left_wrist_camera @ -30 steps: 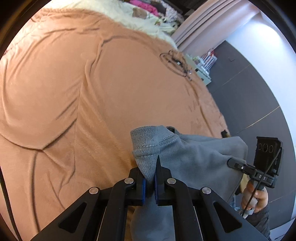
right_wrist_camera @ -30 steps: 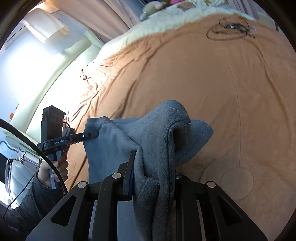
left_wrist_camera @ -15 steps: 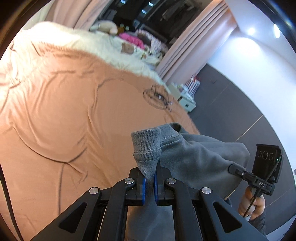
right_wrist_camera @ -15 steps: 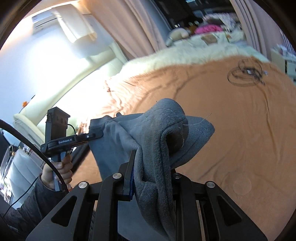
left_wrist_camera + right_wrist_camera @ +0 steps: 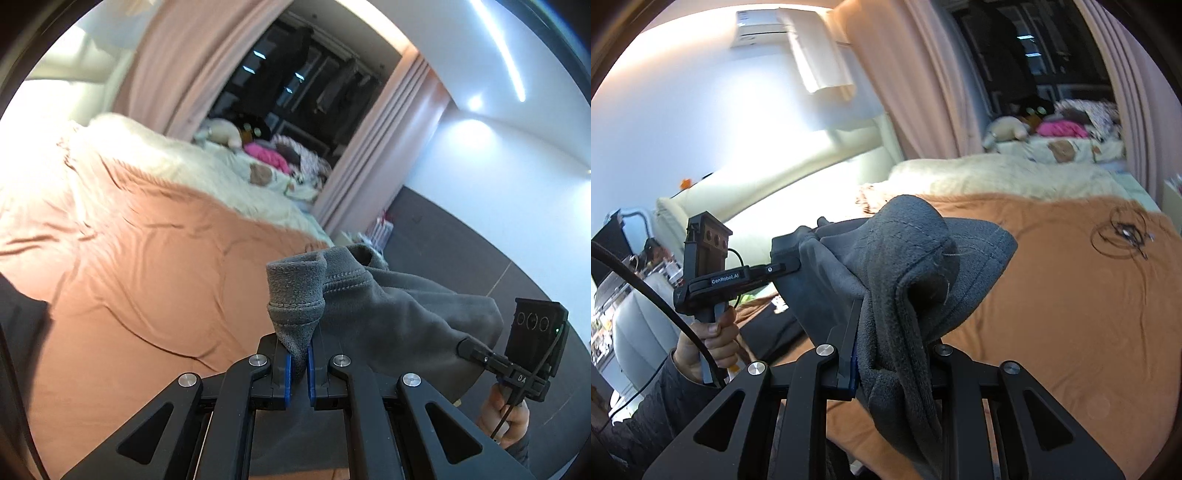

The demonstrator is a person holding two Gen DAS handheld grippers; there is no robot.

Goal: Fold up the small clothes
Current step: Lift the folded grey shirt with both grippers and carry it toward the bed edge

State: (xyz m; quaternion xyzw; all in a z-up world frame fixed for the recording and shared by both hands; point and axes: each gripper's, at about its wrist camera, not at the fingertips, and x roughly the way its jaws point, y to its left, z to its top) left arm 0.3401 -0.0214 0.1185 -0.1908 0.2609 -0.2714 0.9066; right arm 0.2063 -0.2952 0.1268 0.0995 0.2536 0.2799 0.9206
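Two tools' grey garment (image 5: 388,310) hides orange bedspread (image 5: 147,266).

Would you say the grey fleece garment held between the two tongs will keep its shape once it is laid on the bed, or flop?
Probably floppy: the grey garment sags and bunches over the right tongs. It looks thick and soft, so its folds may spring open. Slipping seems unlikely, as the left tongs pinch a hemmed edge firmly above the orange bedspread.
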